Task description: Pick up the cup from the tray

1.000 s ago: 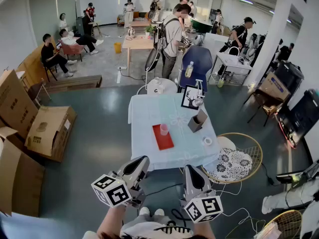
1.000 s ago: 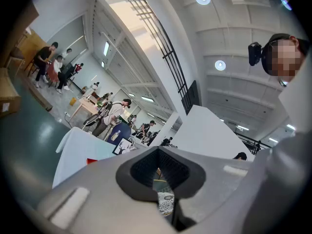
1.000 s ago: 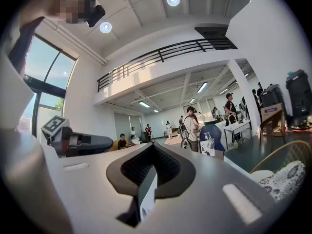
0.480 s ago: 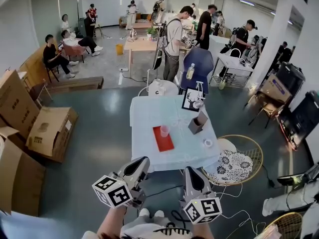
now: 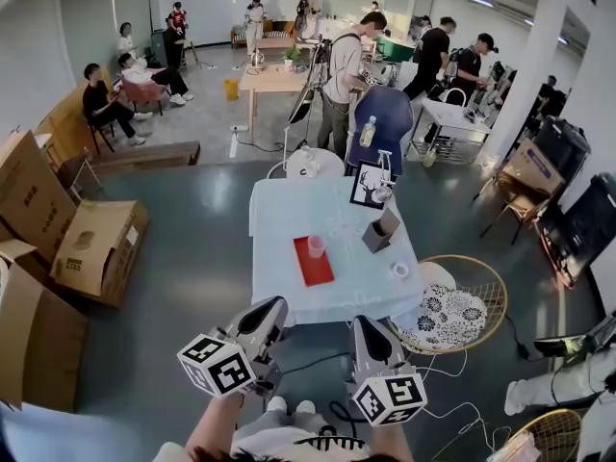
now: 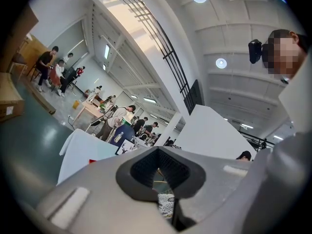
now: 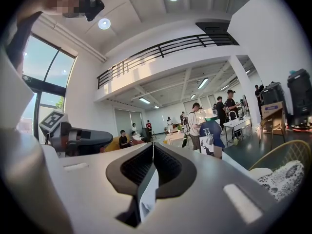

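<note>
- The left gripper [image 6: 158, 170] fills the lower frame, its grey jaws pressed together with nothing between them.
- Beyond it stands a white-covered counter [image 6: 80, 152], with a sliver of red tray [image 6: 91, 161] showing at the gripper's edge.
- A framed deer picture [image 6: 127, 146] stands at the counter's far end.
- People [image 6: 113, 122] stand and sit further back.

Counter [image 5: 284, 215]: tray [image 5: 312, 270] at centre, cup [image 5: 316, 246] on its far end; box [image 5: 377, 236] right of tray; frame [image 5: 366, 187] behind box; tape [image 5: 400, 270] near right edge. Chair [image 5: 452, 308] right of counter.
</note>
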`<state>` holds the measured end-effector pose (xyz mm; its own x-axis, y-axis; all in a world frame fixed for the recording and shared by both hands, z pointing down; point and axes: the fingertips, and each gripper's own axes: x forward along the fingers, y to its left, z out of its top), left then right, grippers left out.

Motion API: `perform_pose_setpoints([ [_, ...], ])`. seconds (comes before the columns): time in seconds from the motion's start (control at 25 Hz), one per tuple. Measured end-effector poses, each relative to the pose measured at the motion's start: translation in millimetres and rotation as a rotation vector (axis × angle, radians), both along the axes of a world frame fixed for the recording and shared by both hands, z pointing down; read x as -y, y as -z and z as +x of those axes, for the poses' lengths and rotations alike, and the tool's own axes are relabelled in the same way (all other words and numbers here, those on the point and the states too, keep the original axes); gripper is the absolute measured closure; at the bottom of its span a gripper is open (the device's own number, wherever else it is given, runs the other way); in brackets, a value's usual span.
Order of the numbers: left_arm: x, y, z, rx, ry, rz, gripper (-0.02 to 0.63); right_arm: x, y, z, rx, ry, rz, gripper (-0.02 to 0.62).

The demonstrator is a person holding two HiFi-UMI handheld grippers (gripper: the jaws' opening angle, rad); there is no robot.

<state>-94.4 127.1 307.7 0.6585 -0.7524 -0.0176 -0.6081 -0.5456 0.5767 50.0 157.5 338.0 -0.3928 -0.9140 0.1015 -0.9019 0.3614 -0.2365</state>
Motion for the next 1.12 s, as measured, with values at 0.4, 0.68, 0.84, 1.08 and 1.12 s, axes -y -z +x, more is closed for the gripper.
perform_pose_setpoints([
  [0.4,4,-8,6,0.030,0.051,-0.012,0.606,7,1,11,0.008,0.062,0.005,0.480],
  [0.68,11,-15,12,0.049,0.054,-0.036,0.606,20,8,19,0.065,0.099,0.047,0.369],
  [0.84,18,-15,19,0.070,0.042,-0.034,0.606,27,9,22,0.098,0.106,0.053,0.334],
  [1.08,34,-19,18,0.066,0.064,-0.026,0.606,41,3,12,0.054,0.156,0.057,0.293],
  [1.12,36,-20,18,0.068,0.067,-0.024,0.606,44,2,12,0.054,0.159,0.059,0.287],
])
